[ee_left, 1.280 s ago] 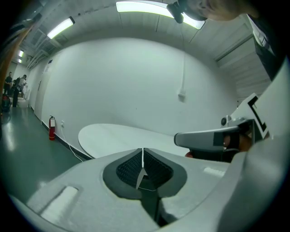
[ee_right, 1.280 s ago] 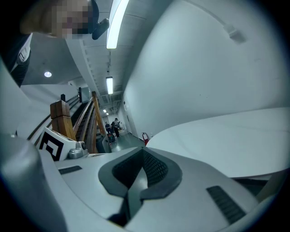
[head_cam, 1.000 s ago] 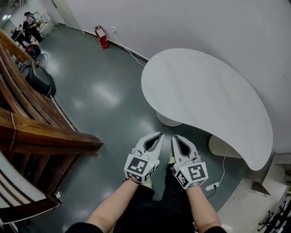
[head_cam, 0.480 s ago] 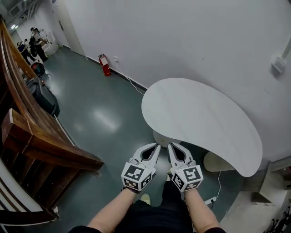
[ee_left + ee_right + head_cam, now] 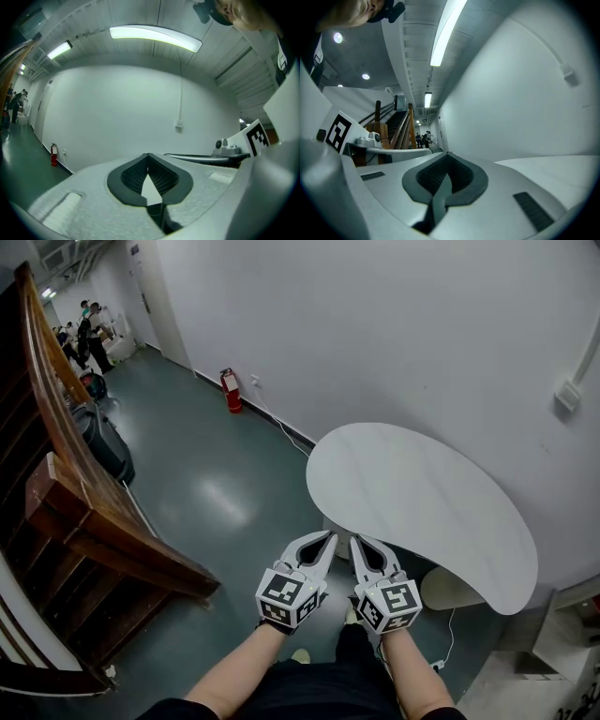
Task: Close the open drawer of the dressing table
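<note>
The white kidney-shaped table top point(image 5: 422, 502) stands against the wall, ahead and to the right; no drawer shows in any view. My left gripper point(image 5: 330, 535) and right gripper point(image 5: 356, 540) are held side by side just short of the table's near edge, pointing level toward it. On each, the jaws meet at the tips with nothing between them. In the left gripper view the left gripper point(image 5: 148, 154) faces the white wall. In the right gripper view the right gripper point(image 5: 447, 153) has the table top point(image 5: 562, 164) at its right.
A wooden staircase point(image 5: 84, 512) fills the left side, with a black bag point(image 5: 105, 448) beside it. A red fire extinguisher point(image 5: 229, 390) stands at the wall, a cable running from it. White table bases point(image 5: 450, 589) and a power strip point(image 5: 439, 664) sit below. People point(image 5: 89, 324) stand far down the corridor.
Both grippers have risen together, still shut and side by side. The head view has tilted up, showing more wall and corridor.
</note>
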`<state>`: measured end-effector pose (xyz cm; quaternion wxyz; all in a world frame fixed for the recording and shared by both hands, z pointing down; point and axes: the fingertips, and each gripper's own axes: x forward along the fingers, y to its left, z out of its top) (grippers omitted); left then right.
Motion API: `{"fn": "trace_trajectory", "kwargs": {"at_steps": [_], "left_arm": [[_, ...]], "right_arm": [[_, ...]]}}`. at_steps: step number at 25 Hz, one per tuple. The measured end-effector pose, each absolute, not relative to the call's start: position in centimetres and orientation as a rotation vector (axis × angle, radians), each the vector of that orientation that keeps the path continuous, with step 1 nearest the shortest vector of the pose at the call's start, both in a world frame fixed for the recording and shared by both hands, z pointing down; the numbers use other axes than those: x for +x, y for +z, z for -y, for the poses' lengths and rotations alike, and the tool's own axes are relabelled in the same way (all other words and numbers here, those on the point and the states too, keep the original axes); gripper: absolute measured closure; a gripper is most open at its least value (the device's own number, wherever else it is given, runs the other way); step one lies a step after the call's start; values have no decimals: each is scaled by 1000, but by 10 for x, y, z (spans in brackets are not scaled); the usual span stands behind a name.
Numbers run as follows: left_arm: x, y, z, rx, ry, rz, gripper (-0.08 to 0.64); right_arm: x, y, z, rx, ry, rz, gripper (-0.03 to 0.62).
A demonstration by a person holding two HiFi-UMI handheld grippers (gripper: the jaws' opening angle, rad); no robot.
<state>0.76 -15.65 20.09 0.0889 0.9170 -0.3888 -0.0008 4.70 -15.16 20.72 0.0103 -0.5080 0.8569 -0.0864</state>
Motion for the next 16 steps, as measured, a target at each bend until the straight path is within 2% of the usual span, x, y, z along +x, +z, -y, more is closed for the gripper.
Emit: {"fn": "trace_trajectory", "kwargs": {"at_steps": [16], "left_arm": [[-5,194,158,2727,-18,1185,549]], "right_arm": [[34,199,148,-1587,-243,-2680,580]]}}
